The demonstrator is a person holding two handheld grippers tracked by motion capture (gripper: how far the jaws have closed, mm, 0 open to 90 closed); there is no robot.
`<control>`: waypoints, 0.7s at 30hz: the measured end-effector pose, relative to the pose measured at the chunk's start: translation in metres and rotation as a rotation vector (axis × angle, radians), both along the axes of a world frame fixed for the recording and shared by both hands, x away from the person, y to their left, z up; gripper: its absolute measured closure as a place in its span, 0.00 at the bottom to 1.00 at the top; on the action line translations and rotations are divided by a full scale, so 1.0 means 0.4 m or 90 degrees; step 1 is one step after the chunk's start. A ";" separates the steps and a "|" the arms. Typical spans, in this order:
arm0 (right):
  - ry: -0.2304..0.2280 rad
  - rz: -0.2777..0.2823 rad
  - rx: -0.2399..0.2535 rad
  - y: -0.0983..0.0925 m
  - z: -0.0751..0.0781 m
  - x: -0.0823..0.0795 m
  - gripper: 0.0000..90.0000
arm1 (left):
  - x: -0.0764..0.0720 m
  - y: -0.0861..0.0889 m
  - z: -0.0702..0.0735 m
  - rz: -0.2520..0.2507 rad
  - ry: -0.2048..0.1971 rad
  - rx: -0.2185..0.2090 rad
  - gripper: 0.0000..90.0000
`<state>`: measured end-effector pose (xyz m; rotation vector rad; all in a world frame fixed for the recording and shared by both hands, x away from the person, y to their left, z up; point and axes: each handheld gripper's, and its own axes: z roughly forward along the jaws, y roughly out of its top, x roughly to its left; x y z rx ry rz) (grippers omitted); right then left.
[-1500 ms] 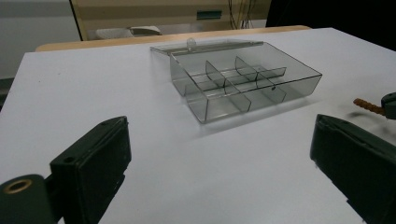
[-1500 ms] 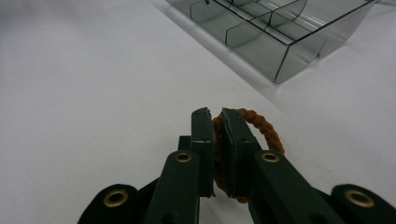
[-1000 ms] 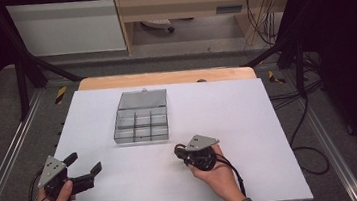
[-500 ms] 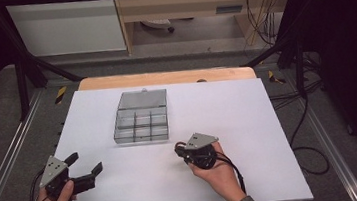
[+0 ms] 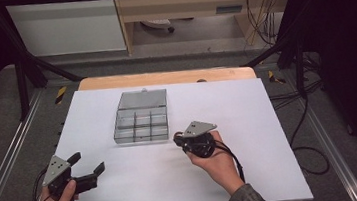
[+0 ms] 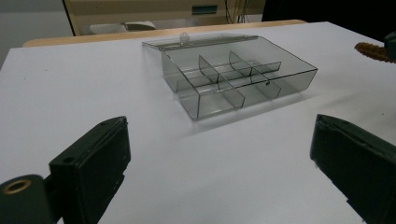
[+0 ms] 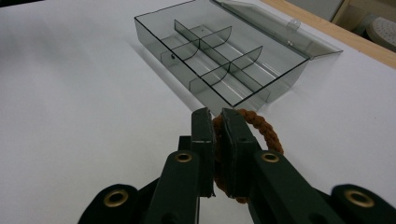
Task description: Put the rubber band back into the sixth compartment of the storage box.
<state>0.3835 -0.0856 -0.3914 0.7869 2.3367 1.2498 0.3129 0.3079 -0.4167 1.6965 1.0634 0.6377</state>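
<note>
Brown rope ring (image 7: 261,128) — in right gripper (image 7: 214,122), no labels

Brown braided rope ring (image 7: 261,128) pinched edge-on between my right gripper's (image 7: 214,122) jaws, raised off white table, just beside near edge of open clear smoky-plastic divided box (image 7: 219,56), its lid flat behind.

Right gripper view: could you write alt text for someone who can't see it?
The right gripper, its two black fingers shut on a brown braided ring, is held above a white table. Just beyond stands an open clear plastic organiser box with empty compartments, its lid folded back flat.
</note>
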 end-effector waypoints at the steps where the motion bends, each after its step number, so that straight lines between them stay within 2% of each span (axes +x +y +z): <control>1: -0.002 -0.002 0.003 0.000 0.005 0.005 0.94 | 0.000 0.000 -0.001 0.000 0.003 0.001 0.06; 8: -0.004 0.004 0.006 0.006 0.031 0.031 0.94 | 0.001 0.003 -0.007 0.013 0.009 0.006 0.06; 11: -0.004 0.005 0.008 0.009 0.034 0.036 0.94 | -0.003 0.016 -0.003 0.020 0.006 -0.003 0.06; 21: -0.017 0.008 0.047 0.032 0.057 0.053 0.94 | -0.006 0.020 -0.005 0.019 0.007 0.000 0.06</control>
